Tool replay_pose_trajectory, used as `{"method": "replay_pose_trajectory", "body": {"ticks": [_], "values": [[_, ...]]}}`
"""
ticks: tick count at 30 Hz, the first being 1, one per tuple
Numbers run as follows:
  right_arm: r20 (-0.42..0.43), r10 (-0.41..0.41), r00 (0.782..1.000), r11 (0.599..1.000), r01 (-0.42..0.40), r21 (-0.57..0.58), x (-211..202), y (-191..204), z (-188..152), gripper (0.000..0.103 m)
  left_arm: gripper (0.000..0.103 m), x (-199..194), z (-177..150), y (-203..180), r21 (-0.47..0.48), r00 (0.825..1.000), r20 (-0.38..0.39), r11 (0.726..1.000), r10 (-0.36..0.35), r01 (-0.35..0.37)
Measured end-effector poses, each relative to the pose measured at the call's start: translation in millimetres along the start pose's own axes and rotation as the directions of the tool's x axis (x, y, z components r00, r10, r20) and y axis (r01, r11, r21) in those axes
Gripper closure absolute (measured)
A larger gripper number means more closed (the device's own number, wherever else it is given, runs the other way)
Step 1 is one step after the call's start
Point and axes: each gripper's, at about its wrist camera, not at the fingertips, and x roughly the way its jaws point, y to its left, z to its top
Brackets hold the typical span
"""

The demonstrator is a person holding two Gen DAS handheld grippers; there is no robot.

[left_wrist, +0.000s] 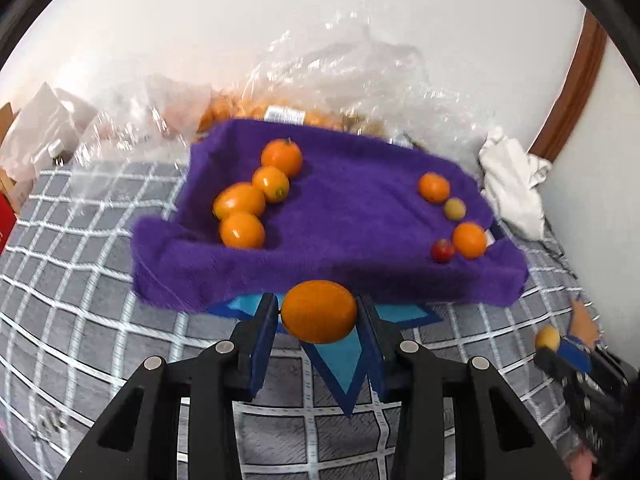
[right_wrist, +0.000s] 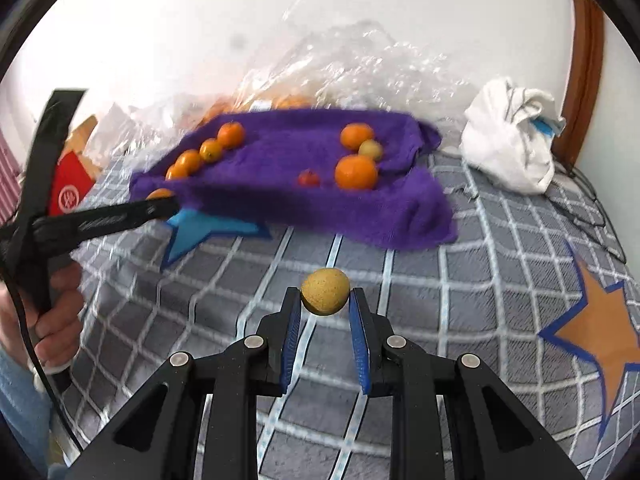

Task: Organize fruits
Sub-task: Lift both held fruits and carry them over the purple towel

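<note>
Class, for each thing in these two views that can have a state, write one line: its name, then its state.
left gripper: shut on an orange fruit, held above the bedspread
right gripper: shut on a small yellow fruit
purple towel: spread over a tray, holding fruits in two groups
four oranges: lying in a row at the towel's left
plastic bag: crumpled behind the towel, fruit inside
white cloth: bunched up

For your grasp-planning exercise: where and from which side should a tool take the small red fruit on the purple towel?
Grip the small red fruit across its round middle, from above: an orange fruit sits close on one side, and the purple towel rises in front.
</note>
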Motion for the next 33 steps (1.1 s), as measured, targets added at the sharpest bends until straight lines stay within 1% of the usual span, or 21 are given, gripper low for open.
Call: {"method": "replay_pose_trajectory", "body": {"ticks": [6, 9, 14, 16, 19, 23, 25, 28, 31, 33], "values": [[0.085, -0.040, 0.996, 0.999, 0.038, 0.032, -9.2, -2.9, 47.8, 0.078, 0.065, -31.9, 36.5, 25.3, -0.007, 0.997, 0.055, 0.999, -0.045, 0.046], [0.105, -0.058, 0.993, 0.997, 0.053, 0.051, -10.5, -5.0, 70.2, 0.078, 0.065, -42.7, 52.2, 37.7, 0.006, 0.994, 0.084, 0.998, -0.064, 0.063], [0.121, -0.047, 0.992, 0.997, 0.038, 0.072, -0.4, -4.6, 108.9, 0.078, 0.065, -46.0, 67.9, 59.7, 0.008, 0.991, 0.114, 0.997, -0.076, 0.076], [0.099, -0.042, 0.994, 0.996, 0.034, 0.077, 13.2, -2.1, 119.6, 0.078, 0.065, -42.6, 68.9, 68.2, -0.005, 0.989, 0.120, 0.996, -0.084, 0.086], [0.064, -0.023, 0.998, 0.997, 0.018, 0.072, 34.0, 4.2, 125.3, 0.078, 0.065, -32.8, 67.4, 79.7, -0.032, 0.988, 0.117, 0.994, -0.101, 0.105], [0.010, -0.031, 0.999, 0.999, 0.030, 0.027, 71.2, 19.2, 126.1, 0.078, 0.065, -15.1, 63.7, 90.9, -0.062, 0.989, 0.081, 0.990, -0.124, 0.129], [-0.019, -0.021, 1.000, 0.999, 0.022, 0.023, 90.6, 22.5, 126.1, 0.078, 0.065, -8.8, 61.8, 93.8, -0.064, 0.989, 0.068, 0.989, -0.128, 0.133], [-0.057, -0.034, 0.998, 0.999, 0.035, 0.017, 114.0, 24.7, 126.7, 0.078, 0.065, -3.1, 59.0, 96.5, -0.057, 0.991, 0.062, 0.990, -0.122, 0.126], [-0.087, -0.035, 0.996, 0.999, 0.037, 0.020, 131.4, 24.3, 127.3, 0.078, 0.065, -0.5, 57.3, 97.1, -0.049, 0.991, 0.061, 0.992, -0.116, 0.119], [-0.110, -0.036, 0.993, 0.999, 0.038, 0.019, 142.7, 24.6, 125.4, 0.078, 0.065, 2.8, 56.2, 97.4, -0.047, 0.991, 0.052, 0.991, -0.125, 0.128]]}}
